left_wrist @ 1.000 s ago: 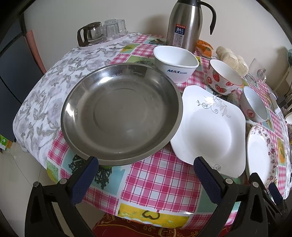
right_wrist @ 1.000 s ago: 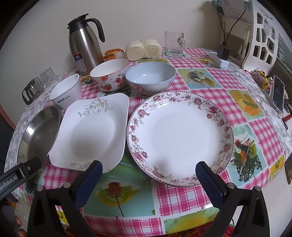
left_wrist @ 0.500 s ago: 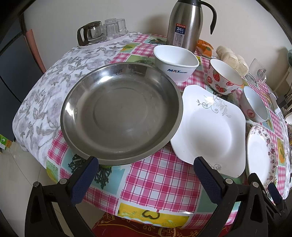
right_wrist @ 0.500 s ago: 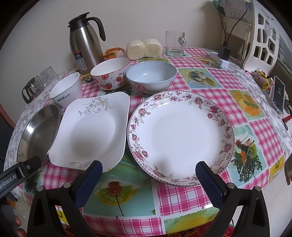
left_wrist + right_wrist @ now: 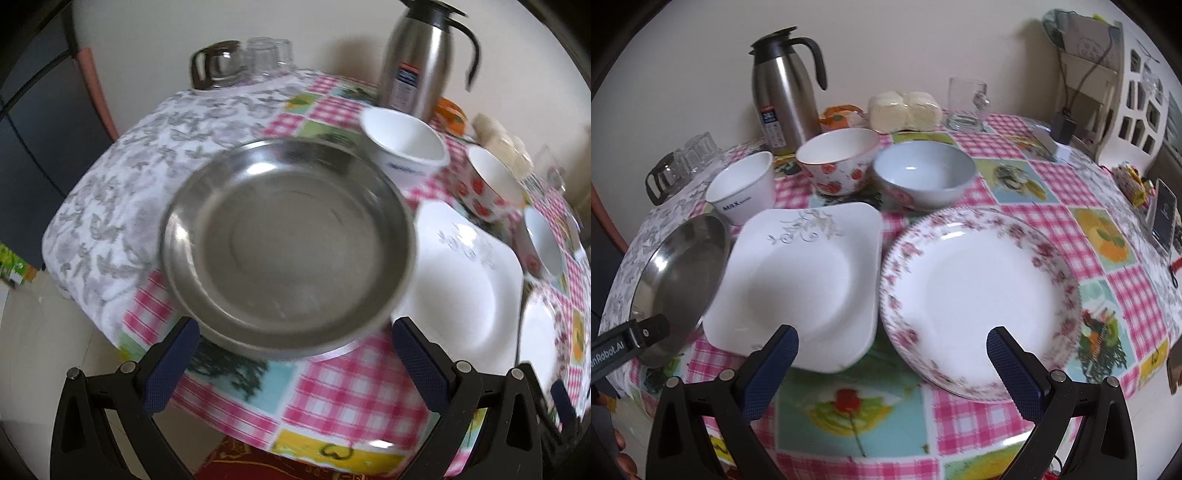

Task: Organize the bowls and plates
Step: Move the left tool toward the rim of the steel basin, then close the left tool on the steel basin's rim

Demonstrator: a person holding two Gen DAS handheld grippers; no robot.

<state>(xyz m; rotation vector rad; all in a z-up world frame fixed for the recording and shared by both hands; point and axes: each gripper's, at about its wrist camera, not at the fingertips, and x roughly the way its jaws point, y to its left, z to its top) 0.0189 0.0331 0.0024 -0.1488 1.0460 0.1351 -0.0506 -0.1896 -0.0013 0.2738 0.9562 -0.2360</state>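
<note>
A steel plate sits at the table's near left edge, also in the right wrist view. Beside it lie a white square plate and a round rose-rimmed plate. Behind stand a white MAX bowl, a strawberry bowl and a pale blue bowl. My left gripper is open, just short of the steel plate's near rim. My right gripper is open and empty, before the two white plates.
A steel thermos, a glass mug, wrapped buns and a tray of glasses stand at the back. A phone and charger lie at the right. The checked tablecloth hangs over the near edge.
Both grippers have moved forward and the views are blurred. The steel plate now sits higher and nearer the left fingers. The dishes have not moved.
</note>
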